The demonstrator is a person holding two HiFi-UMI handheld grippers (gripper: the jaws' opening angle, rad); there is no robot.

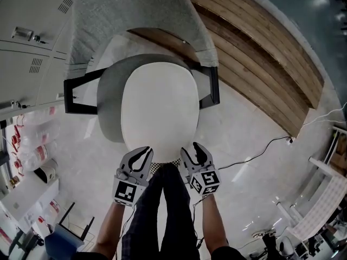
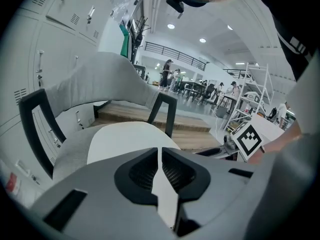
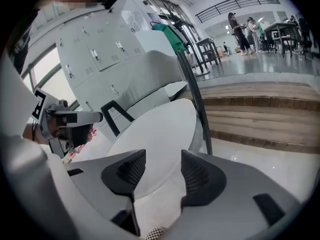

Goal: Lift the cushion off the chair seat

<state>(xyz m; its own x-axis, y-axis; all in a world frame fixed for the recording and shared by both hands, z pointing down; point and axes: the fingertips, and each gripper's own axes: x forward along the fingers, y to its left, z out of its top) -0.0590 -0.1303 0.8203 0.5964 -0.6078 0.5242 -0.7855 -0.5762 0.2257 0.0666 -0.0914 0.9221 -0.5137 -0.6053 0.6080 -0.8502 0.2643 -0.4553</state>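
Observation:
A white oval cushion lies flat on the grey seat of a chair with a grey back and black armrests. Both grippers hang at the cushion's near edge. My left gripper is shut with nothing in it; in the left gripper view the cushion lies beyond its closed tips. My right gripper is open, its pads apart and bare. In the right gripper view the cushion shows through the gap between the jaws, just ahead of the tips.
My legs stand between the two grippers, close to the chair. A wooden stepped platform runs behind and to the right of the chair. Grey lockers line the left. A cable trails over the glossy floor at right.

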